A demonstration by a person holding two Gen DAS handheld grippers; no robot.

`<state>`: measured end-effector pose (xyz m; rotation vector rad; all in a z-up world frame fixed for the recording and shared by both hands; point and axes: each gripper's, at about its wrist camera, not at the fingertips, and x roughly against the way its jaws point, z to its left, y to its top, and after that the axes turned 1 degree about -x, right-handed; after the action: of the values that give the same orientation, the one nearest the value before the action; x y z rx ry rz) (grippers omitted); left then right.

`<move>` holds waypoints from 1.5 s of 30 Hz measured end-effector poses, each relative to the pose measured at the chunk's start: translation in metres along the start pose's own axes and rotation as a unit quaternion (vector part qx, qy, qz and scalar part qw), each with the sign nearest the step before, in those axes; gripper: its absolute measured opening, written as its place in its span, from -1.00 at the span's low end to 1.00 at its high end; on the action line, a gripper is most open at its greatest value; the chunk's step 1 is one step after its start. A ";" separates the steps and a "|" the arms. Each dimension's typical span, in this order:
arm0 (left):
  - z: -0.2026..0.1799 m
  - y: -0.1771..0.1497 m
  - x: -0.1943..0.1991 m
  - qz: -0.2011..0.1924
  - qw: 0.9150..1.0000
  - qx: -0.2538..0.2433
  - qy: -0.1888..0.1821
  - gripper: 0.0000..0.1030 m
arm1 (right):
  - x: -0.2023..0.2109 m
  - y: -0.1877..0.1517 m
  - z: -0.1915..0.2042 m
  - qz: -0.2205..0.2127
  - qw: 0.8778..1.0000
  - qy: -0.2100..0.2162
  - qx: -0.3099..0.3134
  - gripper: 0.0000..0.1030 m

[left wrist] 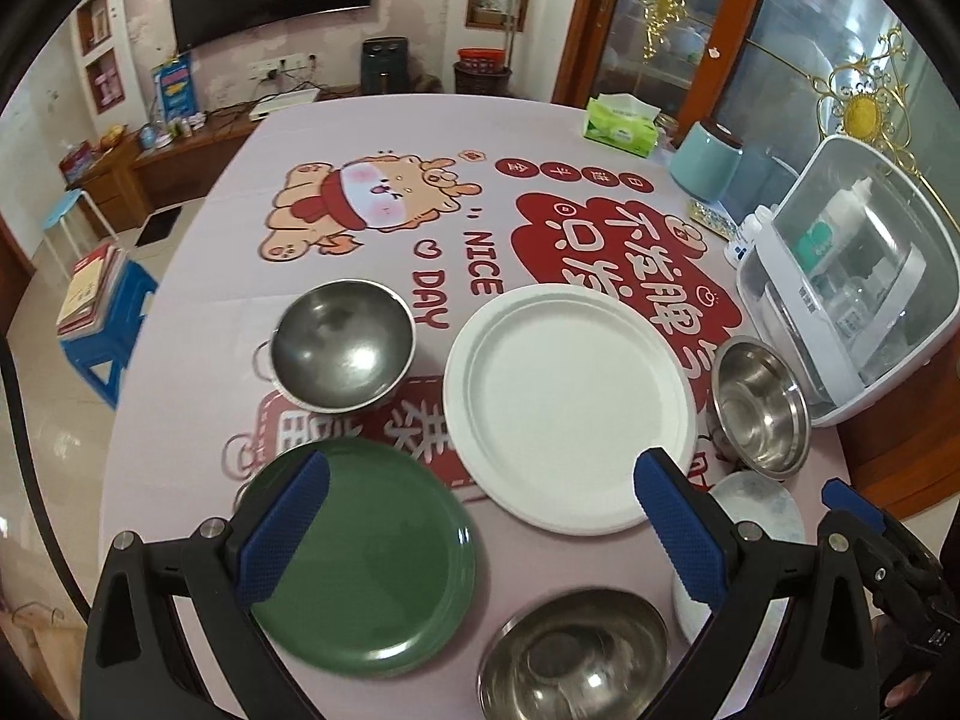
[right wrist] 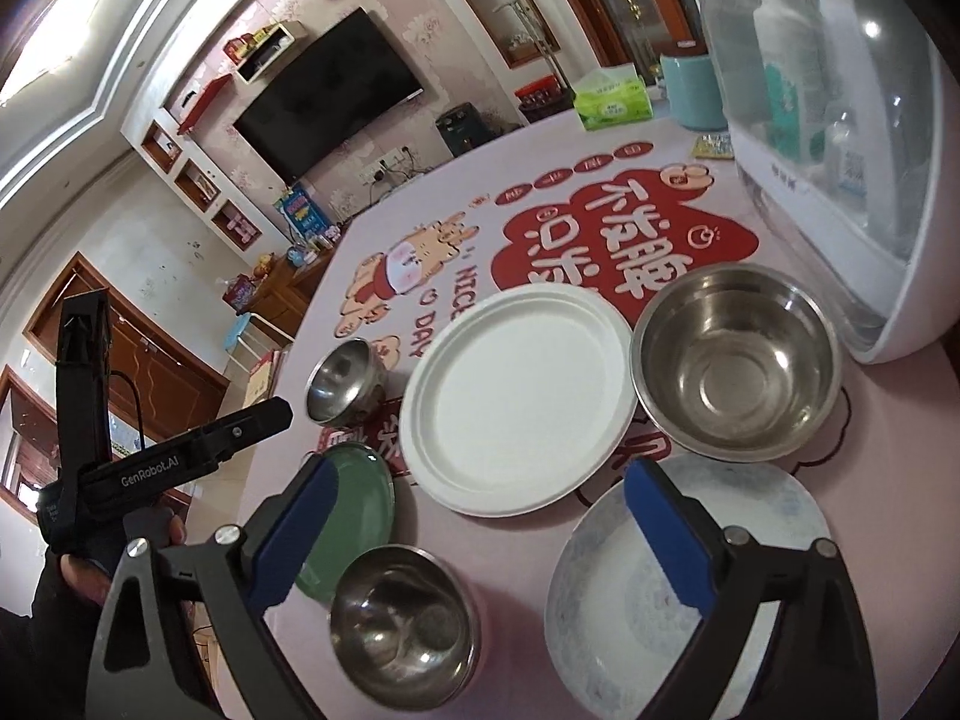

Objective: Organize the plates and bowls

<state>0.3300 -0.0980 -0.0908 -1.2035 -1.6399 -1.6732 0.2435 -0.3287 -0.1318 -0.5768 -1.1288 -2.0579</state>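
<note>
Both grippers, left [left wrist: 480,516] and right [right wrist: 480,525], had fingers spread, holding nothing. White plate [left wrist: 570,405] sat between steel bowls on the counter [left wrist: 198,276].

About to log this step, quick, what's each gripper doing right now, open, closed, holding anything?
Left gripper: open, holding nothing, above the green plate.
Right gripper: open, holding nothing, above the pale patterned plate.
</note>
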 end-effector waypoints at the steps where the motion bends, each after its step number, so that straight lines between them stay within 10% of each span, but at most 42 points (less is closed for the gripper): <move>1: 0.001 0.001 -0.008 0.002 1.000 -0.002 -0.003 0.96 | -0.006 0.000 -0.002 0.002 1.000 -0.001 -0.001 0.87; 26: 0.016 -0.004 -0.138 0.094 0.994 0.039 -0.039 0.20 | -0.102 -0.001 -0.031 0.047 0.994 -0.096 -0.009 0.28; 45: 0.003 -0.005 -0.158 0.115 0.993 0.023 -0.002 0.16 | -0.128 -0.002 -0.035 0.077 0.984 -0.158 0.016 0.06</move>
<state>0.4034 -0.1300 -0.2277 -1.3194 -1.4712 -1.4826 0.3236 -0.3106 -0.2363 -0.9711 -1.2499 -1.8545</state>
